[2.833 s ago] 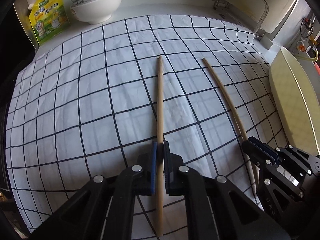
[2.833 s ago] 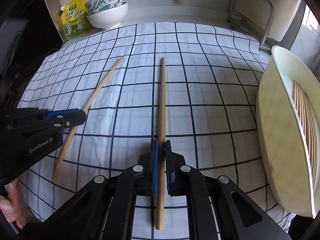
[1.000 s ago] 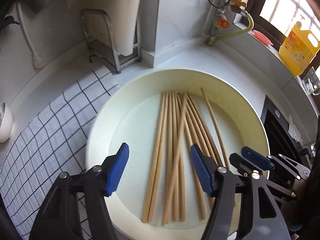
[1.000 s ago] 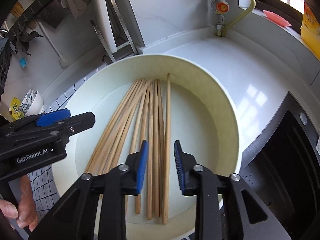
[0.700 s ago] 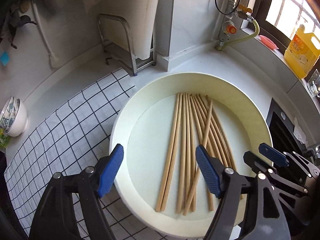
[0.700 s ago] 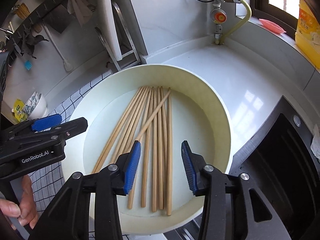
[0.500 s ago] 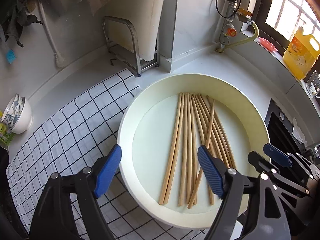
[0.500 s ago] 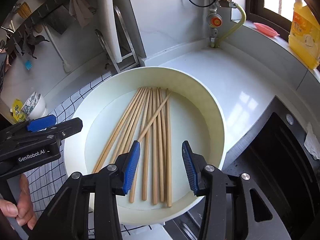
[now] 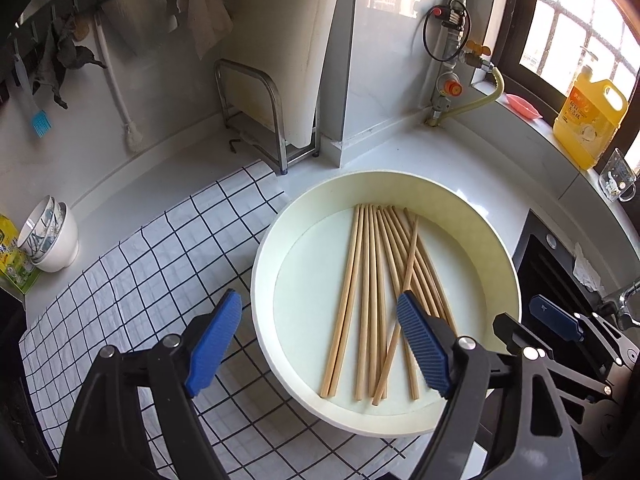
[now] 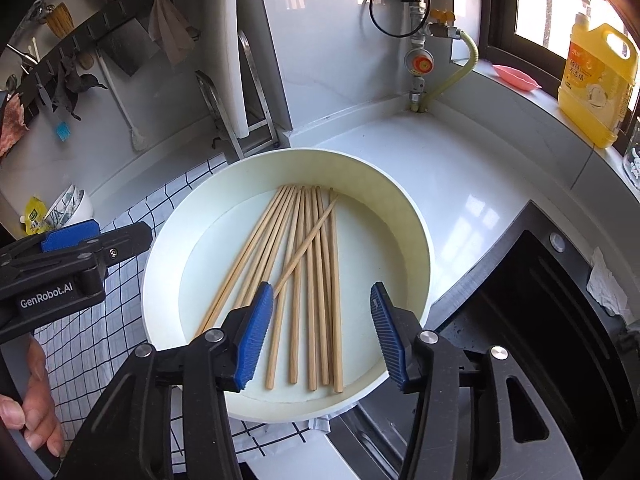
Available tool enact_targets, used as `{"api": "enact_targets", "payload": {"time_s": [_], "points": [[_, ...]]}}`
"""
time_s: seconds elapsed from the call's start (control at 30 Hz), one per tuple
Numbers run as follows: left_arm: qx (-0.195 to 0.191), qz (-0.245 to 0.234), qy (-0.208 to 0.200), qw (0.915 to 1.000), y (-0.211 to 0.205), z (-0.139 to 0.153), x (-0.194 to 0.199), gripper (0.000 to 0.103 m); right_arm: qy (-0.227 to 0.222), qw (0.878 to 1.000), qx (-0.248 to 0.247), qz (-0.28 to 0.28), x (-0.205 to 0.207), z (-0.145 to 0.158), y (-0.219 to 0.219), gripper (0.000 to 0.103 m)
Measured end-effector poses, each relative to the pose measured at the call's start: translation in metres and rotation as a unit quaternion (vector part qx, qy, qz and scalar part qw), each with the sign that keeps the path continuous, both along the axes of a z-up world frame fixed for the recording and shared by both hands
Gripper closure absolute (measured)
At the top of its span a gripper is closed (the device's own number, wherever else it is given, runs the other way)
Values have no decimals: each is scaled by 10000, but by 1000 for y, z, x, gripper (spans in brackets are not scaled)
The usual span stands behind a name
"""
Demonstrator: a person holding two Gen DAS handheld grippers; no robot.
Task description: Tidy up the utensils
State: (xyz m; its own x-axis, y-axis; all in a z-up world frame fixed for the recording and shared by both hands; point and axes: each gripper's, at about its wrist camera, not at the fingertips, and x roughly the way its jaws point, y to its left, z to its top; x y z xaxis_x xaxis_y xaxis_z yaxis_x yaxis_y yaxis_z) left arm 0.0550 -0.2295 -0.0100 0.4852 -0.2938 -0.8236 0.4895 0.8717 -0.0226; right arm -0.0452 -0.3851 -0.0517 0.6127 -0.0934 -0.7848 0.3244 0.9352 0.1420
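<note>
Above the round tray's (image 9: pixel 264 264) near rim, both grippers' fingers (image 9: pixel 216 336) (image 10: pixel 388 332) spread, empty; chopsticks (image 10: pixel 312 280) inside.

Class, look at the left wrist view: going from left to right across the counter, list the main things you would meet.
Yellow-green packet → stacked bowls → checked cloth → round tray holding chopsticks → yellow bottle

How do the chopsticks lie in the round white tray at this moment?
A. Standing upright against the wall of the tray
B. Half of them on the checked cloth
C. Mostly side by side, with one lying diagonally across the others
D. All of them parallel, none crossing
C: in the right wrist view the chopsticks lie flat in the tray, and one diagonal chopstick crosses the others.
</note>
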Motion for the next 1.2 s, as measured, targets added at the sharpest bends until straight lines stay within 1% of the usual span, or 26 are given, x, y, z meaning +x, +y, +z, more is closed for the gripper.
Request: {"api": "enact_targets", "payload": {"time_s": [0.07,0.2,0.27,0.37,0.43,0.5,0.83,0.9,1.0,1.2], "points": [[-13,7,-24,10000,1,3,-1,22,-7,10000,-27,-4,-2,2,1,51],[-14,52,-59,10000,4,5,-2,14,6,10000,-43,-9,-2,3,3,48],[5,78,-71,9999,6,6,-2,12,1,10000,-58,-35,-3,4,2,48],[23,108,-57,9999,8,6,-2,11,-19,10000,-52,-81,-3,5,1,44],[49,127,-65,9999,10,6,-2,9,-27,9999,-51,-94,-3,6,1,43],[59,139,-89,9998,11,7,-3,9,-24,9999,-63,-107,-3,6,2,41],[136,187,-159,9996,16,11,-5,7,19,9999,-124,-119,-4,8,7,37],[150,198,-173,9995,17,12,-6,7,20,9998,-123,-136,-4,8,7,33],[167,215,-170,9995,18,12,-6,7,21,9998,-102,-145,-5,9,7,31],[227,270,-178,9992,21,14,-8,7,91,9997,-116,-198,-5,10,8,31]]}}
